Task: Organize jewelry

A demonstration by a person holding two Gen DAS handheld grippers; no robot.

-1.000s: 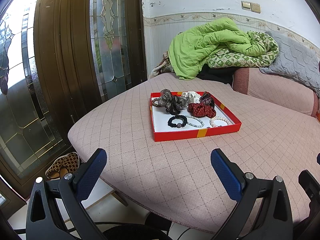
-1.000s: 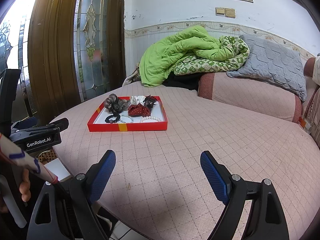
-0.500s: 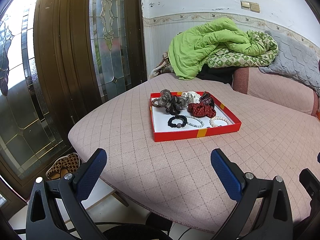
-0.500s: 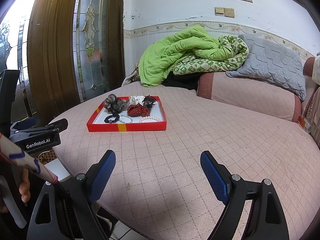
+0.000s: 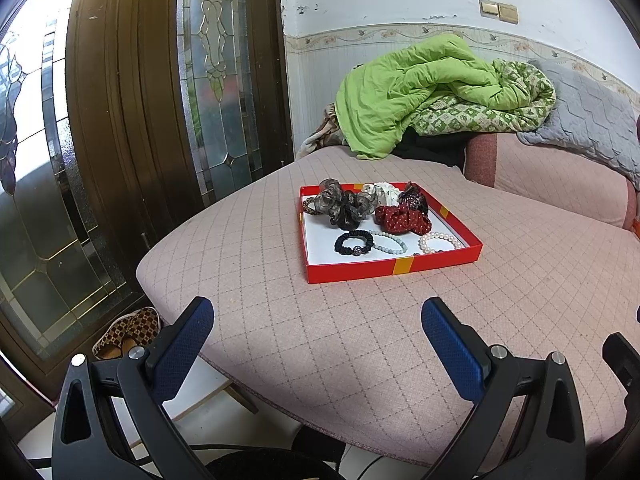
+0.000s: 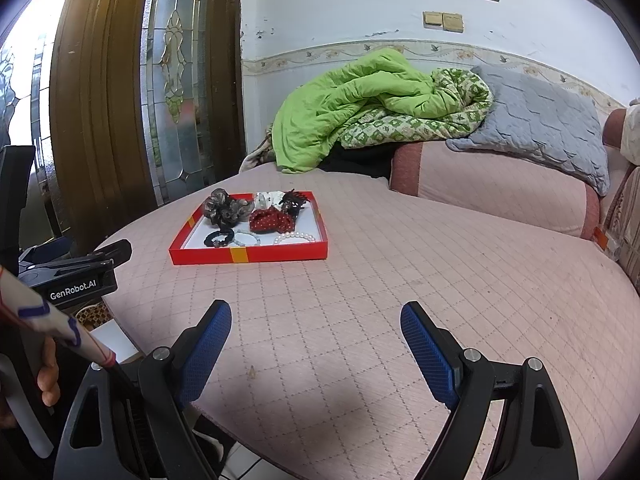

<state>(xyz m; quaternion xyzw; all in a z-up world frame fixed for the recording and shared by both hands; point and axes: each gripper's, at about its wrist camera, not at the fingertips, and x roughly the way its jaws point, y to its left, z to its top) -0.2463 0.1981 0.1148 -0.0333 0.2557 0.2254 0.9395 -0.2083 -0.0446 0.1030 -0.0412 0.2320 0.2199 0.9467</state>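
Tray: a shallow red tray point(image 5: 394, 267) with a white floor and yellow marks on its rim lies flat on the pink quilted bed point(image 5: 360, 340), toward the bed's far left part, well apart from both grippers.
Tray contents, near row: a black bead bracelet point(image 5: 354, 242), a pale bead bracelet point(image 5: 390, 240) touching it, and a white pearl bracelet point(image 5: 438, 241) toward the right rim.
Tray contents, far row: a grey-black gauze scrunchie point(image 5: 344, 204) at the left, a red dotted scrunchie point(image 5: 402, 218) beside it, a white scrunchie point(image 5: 382, 191) against the far rim, and a dark claw clip point(image 5: 414, 198) just behind the red scrunchie.
Left gripper: left gripper point(image 5: 316, 320) hovers over the near edge of the bed, aimed at the tray; its blue-padded jaws stand spread wide with nothing between them.
Right gripper: right gripper point(image 6: 316, 320) hovers over the bed, to the right of the tray line; its jaws are likewise spread wide and hold nothing.
Person: in the right wrist view, a hand point(image 6: 46, 376) and a patterned sleeve point(image 6: 44, 320) show at the lower left, on the left gripper's handle.
Bedding: a green quilt point(image 5: 420, 92) lies crumpled at the far end of the bed, with a grey pillow point(image 5: 588, 120) to its right.
Surroundings: a dark wooden door with leaded glass point(image 5: 216, 80) stands left of the bed; a checked slipper point(image 5: 128, 332) lies on the floor below it.
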